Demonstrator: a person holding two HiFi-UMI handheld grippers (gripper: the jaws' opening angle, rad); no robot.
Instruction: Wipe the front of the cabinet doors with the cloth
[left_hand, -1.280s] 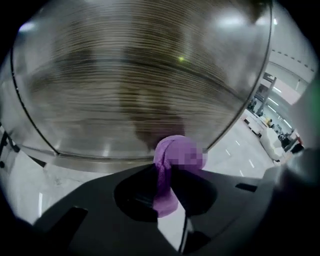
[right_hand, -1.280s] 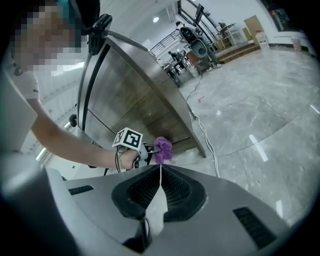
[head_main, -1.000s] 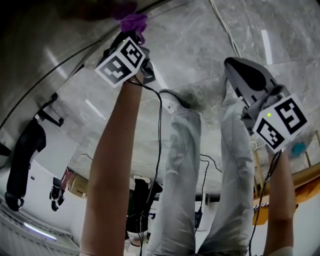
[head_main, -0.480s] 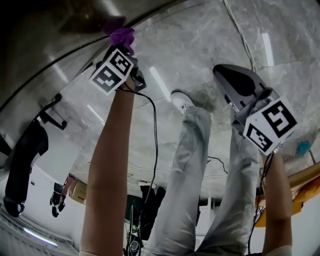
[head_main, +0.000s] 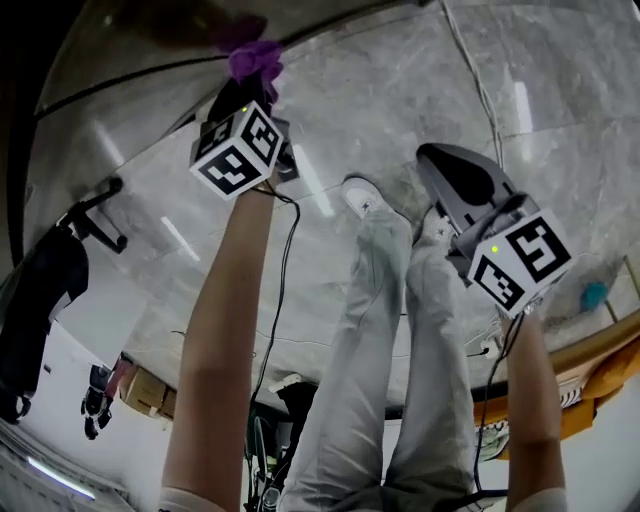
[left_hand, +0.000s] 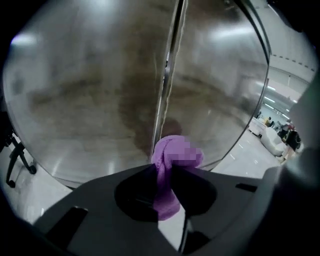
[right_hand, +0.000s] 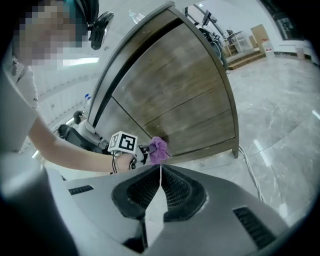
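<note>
Your left gripper (left_hand: 167, 169) has its fingers (left_hand: 198, 181) clamped on the cloth (left_hand: 172, 154). The cloth is bunched ahead of the tips, at the seam (left_hand: 167, 75) between the cabinet doors (left_hand: 100, 90), near their bottom edge. The unwiped fronts lie up and to either side. Your right gripper (right_hand: 160, 172) is closed on nothing, well apart over the floor (right_hand: 280, 100).

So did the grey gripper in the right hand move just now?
Yes. In the head view the grey right gripper slid left, away from the small teal object that its marker cube nearly touched before.
</note>
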